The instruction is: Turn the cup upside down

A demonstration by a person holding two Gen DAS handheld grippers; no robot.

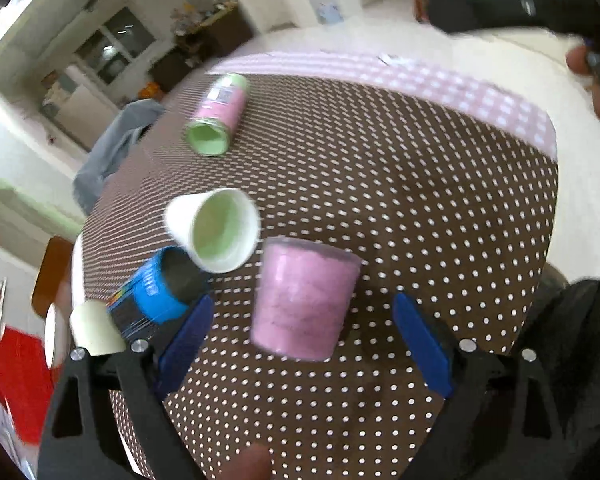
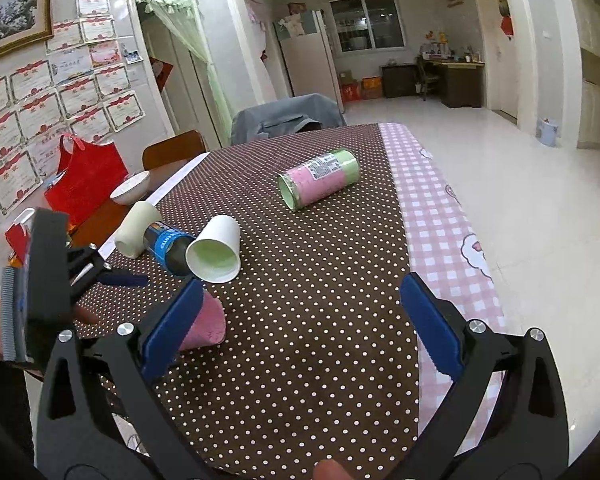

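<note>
Both grippers hang wide apart and empty over the dotted tablecloth [image 2: 308,320]. The pink cup [image 1: 306,300] stands mouth-down between the spread fingers of the left gripper [image 1: 302,340], apparently already flipped; from the right gripper [image 2: 300,328] it sits at nine o'clock. A white paper cup [image 1: 216,230] lies on its side at eleven o'clock, against a blue bottle [image 1: 160,292]. A careless sweep here could topple the pink cup or roll its neighbours.

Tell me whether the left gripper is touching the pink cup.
Apart. The left wrist view shows polka-dot cloth between both fingers and the pink cup; left gripper open.
</note>
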